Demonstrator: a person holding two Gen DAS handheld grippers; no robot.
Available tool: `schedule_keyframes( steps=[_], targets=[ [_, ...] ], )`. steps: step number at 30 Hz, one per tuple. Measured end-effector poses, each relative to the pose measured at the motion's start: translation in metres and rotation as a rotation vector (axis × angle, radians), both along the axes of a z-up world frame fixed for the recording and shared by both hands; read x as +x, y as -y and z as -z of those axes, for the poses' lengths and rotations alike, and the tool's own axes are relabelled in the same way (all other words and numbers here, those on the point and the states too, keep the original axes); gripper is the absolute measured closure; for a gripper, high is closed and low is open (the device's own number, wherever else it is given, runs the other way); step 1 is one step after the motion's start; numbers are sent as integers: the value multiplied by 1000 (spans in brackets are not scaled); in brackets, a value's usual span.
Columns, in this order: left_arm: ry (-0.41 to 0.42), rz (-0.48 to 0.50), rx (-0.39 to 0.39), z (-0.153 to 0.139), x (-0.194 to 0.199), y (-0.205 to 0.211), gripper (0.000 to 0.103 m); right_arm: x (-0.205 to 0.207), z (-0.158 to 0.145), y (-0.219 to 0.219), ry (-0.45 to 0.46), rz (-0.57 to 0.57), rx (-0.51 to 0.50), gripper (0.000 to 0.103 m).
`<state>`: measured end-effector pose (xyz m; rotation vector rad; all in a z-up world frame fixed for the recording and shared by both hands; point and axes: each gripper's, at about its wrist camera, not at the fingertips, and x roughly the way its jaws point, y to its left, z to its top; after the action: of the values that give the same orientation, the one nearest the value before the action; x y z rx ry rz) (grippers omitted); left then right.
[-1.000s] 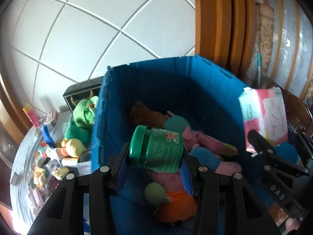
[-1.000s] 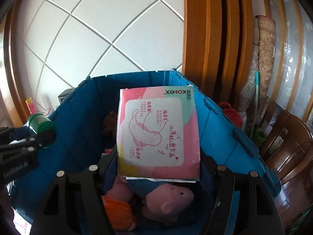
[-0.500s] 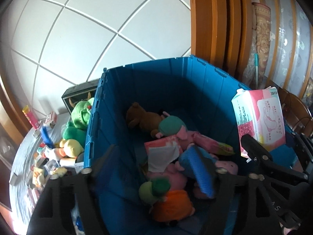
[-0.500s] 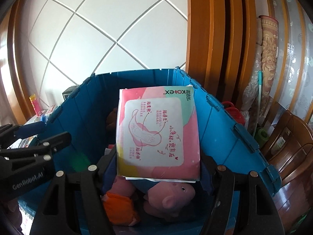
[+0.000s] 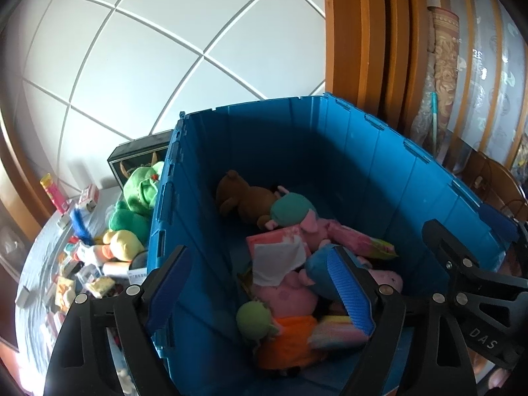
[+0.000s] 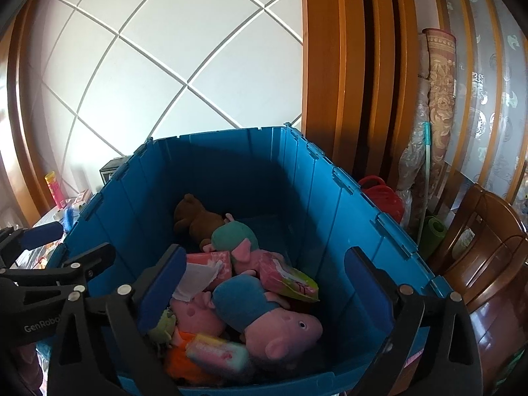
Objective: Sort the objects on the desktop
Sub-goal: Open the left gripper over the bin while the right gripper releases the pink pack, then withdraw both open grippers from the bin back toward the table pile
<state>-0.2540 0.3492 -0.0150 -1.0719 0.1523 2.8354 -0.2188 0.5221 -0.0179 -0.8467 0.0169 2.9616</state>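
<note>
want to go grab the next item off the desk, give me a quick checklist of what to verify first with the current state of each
1. Left claw empty: ok, nothing between its fingers, jaws opening.
2. Right claw empty: ok, nothing between its fingers, jaws opening.
3. Pink pack inside the blue crate: ok, it lies blurred on the plush toys near the front wall.
4. Green jar inside the crate: cannot tell, it is not clearly visible among the toys.
5. Items left on the desk: ok, the green plush, yellow plush and small boxes sit left of the crate.
6. Path to the desk: cannot tell, the left crate wall stands between the claw and those items.
</note>
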Motion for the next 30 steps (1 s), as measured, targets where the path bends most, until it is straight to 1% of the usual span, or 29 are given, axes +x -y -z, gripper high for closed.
schedule_keyframes(
  steps=[3, 10, 18, 25, 30],
  targets=[
    [2, 2, 6, 0, 2, 1, 18, 3, 0, -1, 0, 10, 7, 1],
    [3, -5, 27, 0, 11, 6, 17, 11, 0, -4, -1, 31, 12, 1],
    [-25, -50, 39, -9, 27, 22, 17, 21, -4, 4, -8, -1, 10, 1],
    [-62, -110, 74, -20, 54, 66, 16, 36, -7, 19, -13, -6, -5, 1],
    [-83, -139, 82, -23, 74, 108, 14, 53, -11, 53, -29, -25, -12, 1]
  ],
)
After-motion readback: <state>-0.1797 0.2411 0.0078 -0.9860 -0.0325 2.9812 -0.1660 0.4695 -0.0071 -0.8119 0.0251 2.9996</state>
